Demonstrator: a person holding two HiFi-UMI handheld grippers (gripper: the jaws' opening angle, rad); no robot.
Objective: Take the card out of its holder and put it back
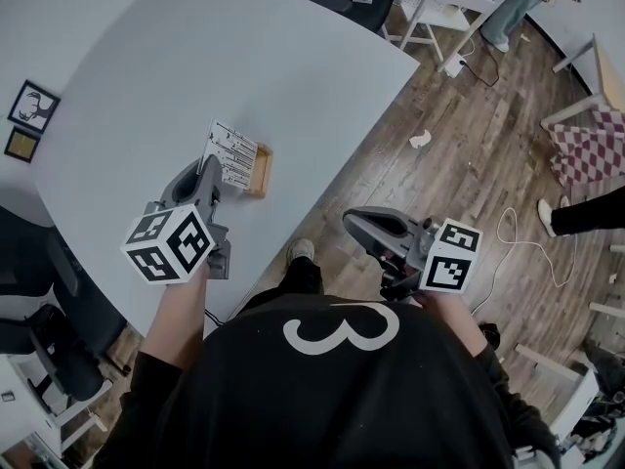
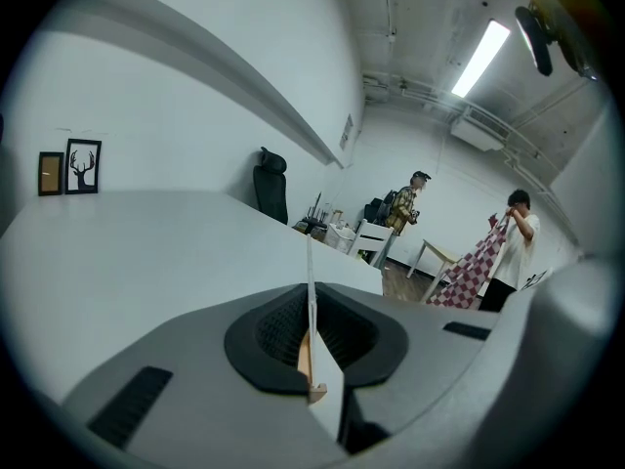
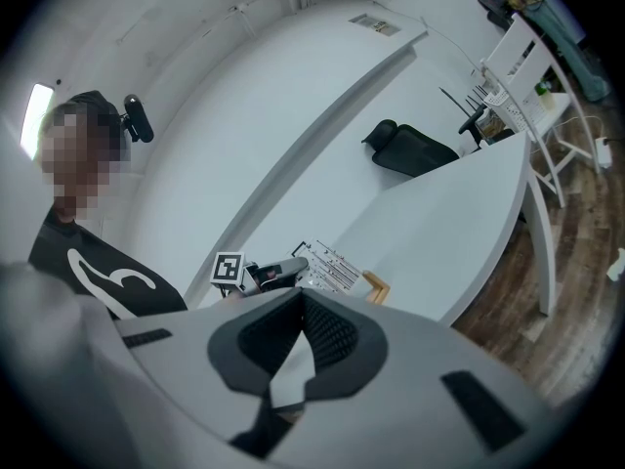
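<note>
Left gripper [image 1: 208, 170]: its 2 jaws are nearly together, pinching the card [image 1: 232, 154] edge-on.
Card: white and printed, standing tilted with its lower edge at the holder [image 1: 262, 170]; whether it sits in the slot cannot be told.
Holder: wooden, on the table [image 1: 244, 57], close to its near edge.
Right gripper [image 1: 352, 220]: jaws closed on nothing, beyond the table's near edge, above the floor [image 1: 469, 164].

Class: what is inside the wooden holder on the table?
A printed card, pinched by the left tongs, stands at the holder; its lower edge is covered.
</note>
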